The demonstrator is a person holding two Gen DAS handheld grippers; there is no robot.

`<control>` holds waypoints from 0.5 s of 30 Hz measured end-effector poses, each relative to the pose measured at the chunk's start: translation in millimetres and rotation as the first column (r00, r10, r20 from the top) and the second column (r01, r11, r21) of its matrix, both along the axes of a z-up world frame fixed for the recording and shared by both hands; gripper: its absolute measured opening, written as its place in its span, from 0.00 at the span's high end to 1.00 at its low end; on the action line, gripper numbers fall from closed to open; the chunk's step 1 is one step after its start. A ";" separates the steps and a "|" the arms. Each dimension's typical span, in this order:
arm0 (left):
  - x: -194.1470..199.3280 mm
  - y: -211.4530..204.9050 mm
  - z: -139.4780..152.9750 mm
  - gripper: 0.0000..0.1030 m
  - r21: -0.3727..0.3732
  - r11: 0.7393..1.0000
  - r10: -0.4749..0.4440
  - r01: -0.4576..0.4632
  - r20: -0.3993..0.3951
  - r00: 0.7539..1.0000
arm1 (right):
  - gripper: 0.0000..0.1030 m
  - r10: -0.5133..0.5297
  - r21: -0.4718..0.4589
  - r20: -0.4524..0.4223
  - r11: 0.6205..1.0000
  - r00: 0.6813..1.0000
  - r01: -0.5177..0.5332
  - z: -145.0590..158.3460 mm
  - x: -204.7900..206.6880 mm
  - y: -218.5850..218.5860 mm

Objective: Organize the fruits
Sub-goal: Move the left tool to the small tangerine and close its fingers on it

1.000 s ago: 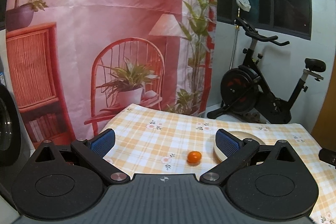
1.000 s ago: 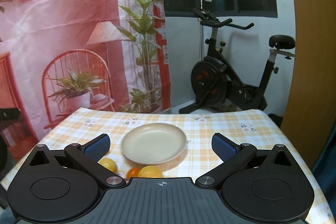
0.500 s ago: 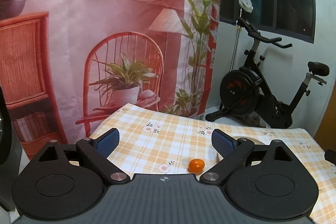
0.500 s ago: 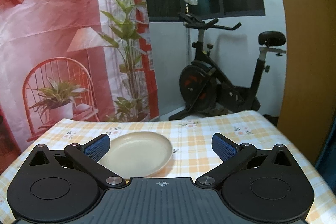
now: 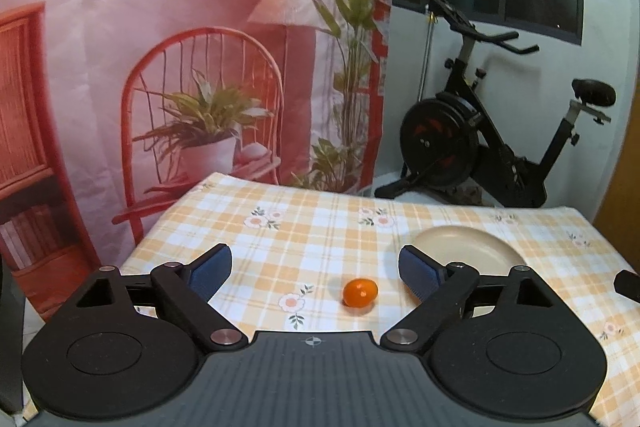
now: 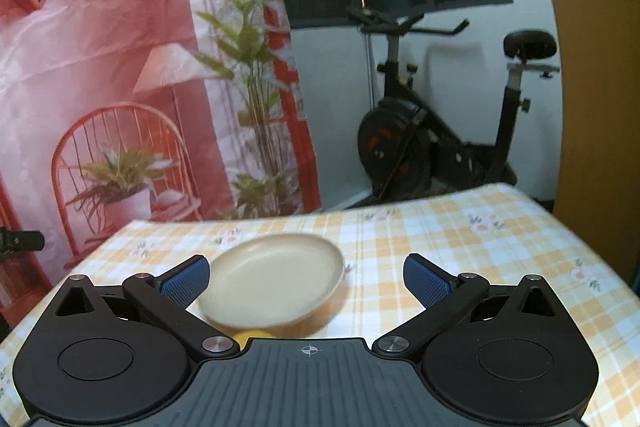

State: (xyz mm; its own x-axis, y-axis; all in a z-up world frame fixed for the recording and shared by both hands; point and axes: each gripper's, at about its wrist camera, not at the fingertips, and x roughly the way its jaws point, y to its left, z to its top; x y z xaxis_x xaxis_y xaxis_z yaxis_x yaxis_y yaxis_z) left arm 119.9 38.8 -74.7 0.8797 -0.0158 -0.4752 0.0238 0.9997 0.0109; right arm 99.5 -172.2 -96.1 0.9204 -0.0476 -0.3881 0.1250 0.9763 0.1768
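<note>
A printed pink backdrop [image 5: 160,27] of a chair and potted plant hangs behind the counter [image 5: 320,227], which wears a checked orange cloth. Over its left part the left gripper [image 5: 315,269] hovers, its jaws wide apart but closing, nothing between the pads; a small orange fruit [image 5: 360,292] lies just beyond them. Further right sits an empty cream plate [image 6: 272,279], with the right gripper [image 6: 306,277] spread wide above it and a yellow fruit [image 6: 250,335] peeking out near its body. An exercise bike [image 6: 440,147] stands behind.
</note>
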 end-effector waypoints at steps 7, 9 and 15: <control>19.6 0.3 -15.3 0.11 0.015 1.000 -0.022 0.022 -0.026 0.999 | 0.00 -0.034 0.001 -0.057 0.999 0.998 0.034 -20.3 10.7 -3.4; 27.0 -0.3 -19.0 0.11 0.018 0.999 -0.026 0.027 -0.042 0.999 | 0.00 -0.045 -0.005 -0.079 0.999 0.996 0.045 -25.6 15.4 -5.1; 48.6 -4.6 -26.7 0.13 0.018 0.998 -0.056 0.057 -0.069 0.996 | 0.01 -0.067 -0.023 -0.113 0.998 0.991 0.065 -38.7 24.7 -8.2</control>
State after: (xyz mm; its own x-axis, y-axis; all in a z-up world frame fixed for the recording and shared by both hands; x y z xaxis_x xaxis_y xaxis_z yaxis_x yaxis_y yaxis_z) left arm 168.5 34.2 -101.5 0.8433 -0.0547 -0.5347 0.0818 0.9963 0.0270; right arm 124.2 -180.4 -134.8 0.8649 -0.1156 -0.4884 0.2078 0.9683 0.1389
